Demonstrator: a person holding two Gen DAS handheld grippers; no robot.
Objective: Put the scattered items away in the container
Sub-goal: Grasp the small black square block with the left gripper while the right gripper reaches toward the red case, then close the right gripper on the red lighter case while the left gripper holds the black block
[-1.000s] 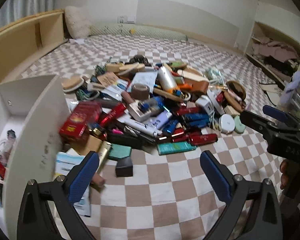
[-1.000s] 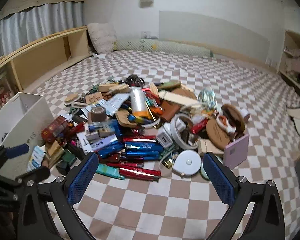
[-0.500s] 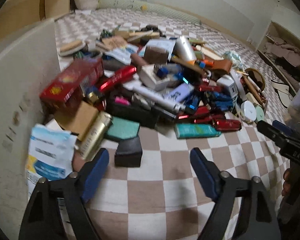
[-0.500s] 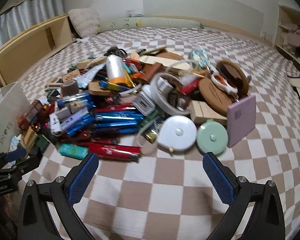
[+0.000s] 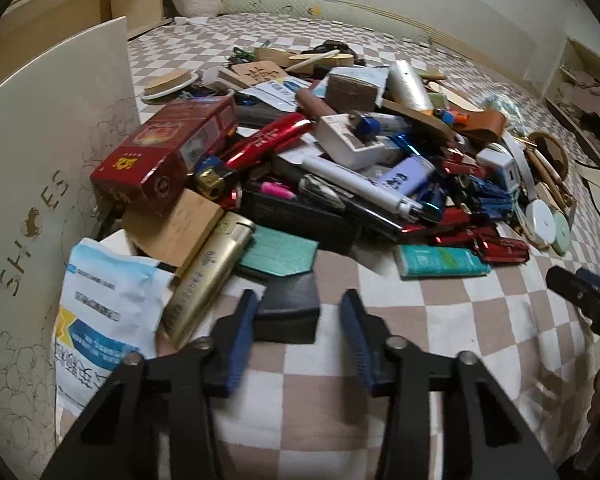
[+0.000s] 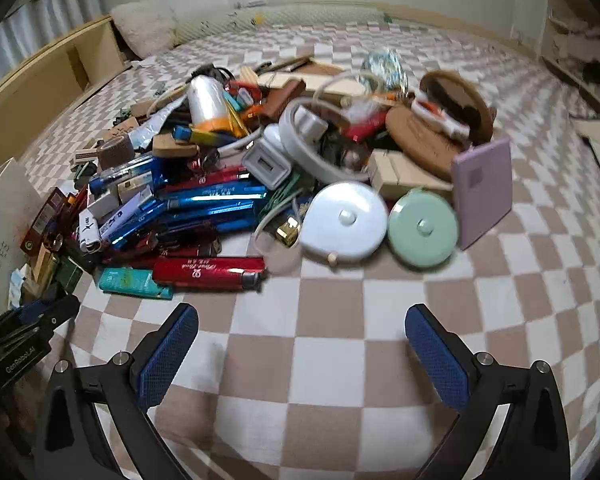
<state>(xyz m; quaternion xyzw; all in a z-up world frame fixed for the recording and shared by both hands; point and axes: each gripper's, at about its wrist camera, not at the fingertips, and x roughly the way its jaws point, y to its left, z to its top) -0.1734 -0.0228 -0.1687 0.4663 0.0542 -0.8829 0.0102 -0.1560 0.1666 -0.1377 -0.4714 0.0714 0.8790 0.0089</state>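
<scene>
Hidden or unclear: the white container point(image 5: 56, 184) fills the left edge of the left wrist view, cut off at the frame; only its outer wall with faint "SHOES" lettering shows, and nothing of its inside. In the right wrist view just a sliver of it point(image 6: 0, 216) appears at far left. The pile point(image 5: 340, 152) is deep, so many items at its centre overlap and cannot be named. The white disc point(image 6: 342, 222) and the mint disc point(image 6: 422, 228) in the right wrist view are smeared by blur.

Left gripper point(image 5: 298, 312), lower centre of its view: jaws have just been closing, with a small black box point(image 5: 288, 312) between them. The left blue pad sits against the box's side; a gap shows at the right pad, so not yet clamped. The box lies on the checked bedcover point(image 5: 420, 340) at the pile's near edge, just right of a gold lighter point(image 5: 208, 272) and below a teal card point(image 5: 278, 252). A white-and-blue packet point(image 5: 104, 308) leans by the container wall.

Right gripper point(image 6: 302, 334), bottom of its view: jaws spread wide over bare cover, holding nothing. A red lighter point(image 6: 208, 272) and a teal packet point(image 6: 134, 282) lie above its left finger, apart from it.
</scene>
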